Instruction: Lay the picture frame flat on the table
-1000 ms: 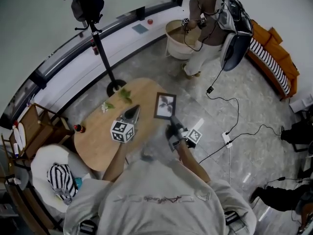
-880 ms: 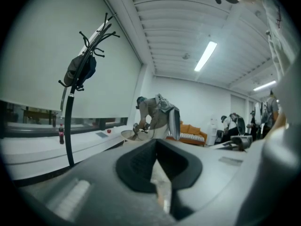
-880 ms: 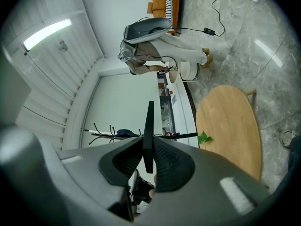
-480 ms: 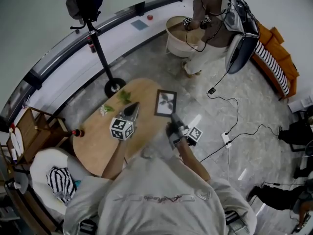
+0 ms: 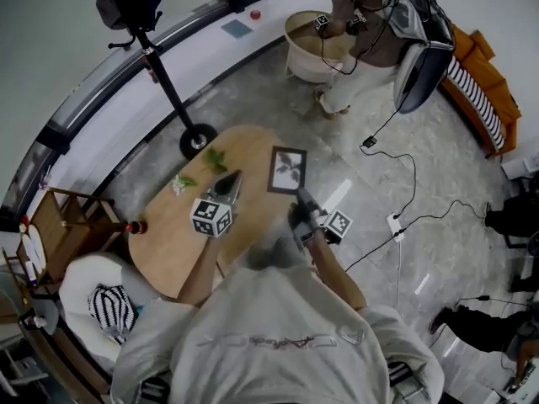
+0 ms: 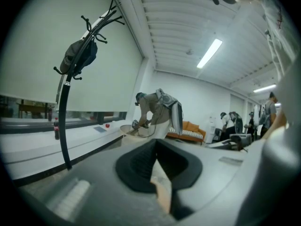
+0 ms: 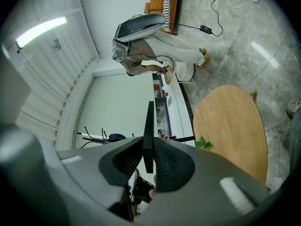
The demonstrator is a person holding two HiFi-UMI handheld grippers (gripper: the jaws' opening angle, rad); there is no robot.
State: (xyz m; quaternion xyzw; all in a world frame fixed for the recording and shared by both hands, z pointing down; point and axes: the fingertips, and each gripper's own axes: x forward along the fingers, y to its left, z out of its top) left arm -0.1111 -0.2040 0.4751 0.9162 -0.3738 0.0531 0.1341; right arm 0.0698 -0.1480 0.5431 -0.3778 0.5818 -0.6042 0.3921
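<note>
Plainly the frame (image 5: 287,170) is not down yet. It sits just above the middle of the head view, picture side up, over the right end of the table (image 5: 168,242). The right gripper (image 5: 297,195) is clamped on its near edge. In the right gripper view the frame shows edge-on between the two pads, with the tabletop off to the right of it, so I judge it roughly level and apart from the wood. The left gripper (image 5: 234,179) hangs over the middle of the table, its jaws closed with nothing between them. To finish well, the frame should sink straight down while staying level, and land wholly on the wood. Its right side lies close to the table's edge, and any overhang there could tip it. A green sprig (image 5: 216,160) lies to the left, near the table's top edge, so the landing spot should stay clear of it. One jaw sits under the frame, so the far edge will likely touch first. The near edge can then be eased down before the jaws part and the gripper draws back low. The left gripper could rest on the far side to stop any sliding.
</note>
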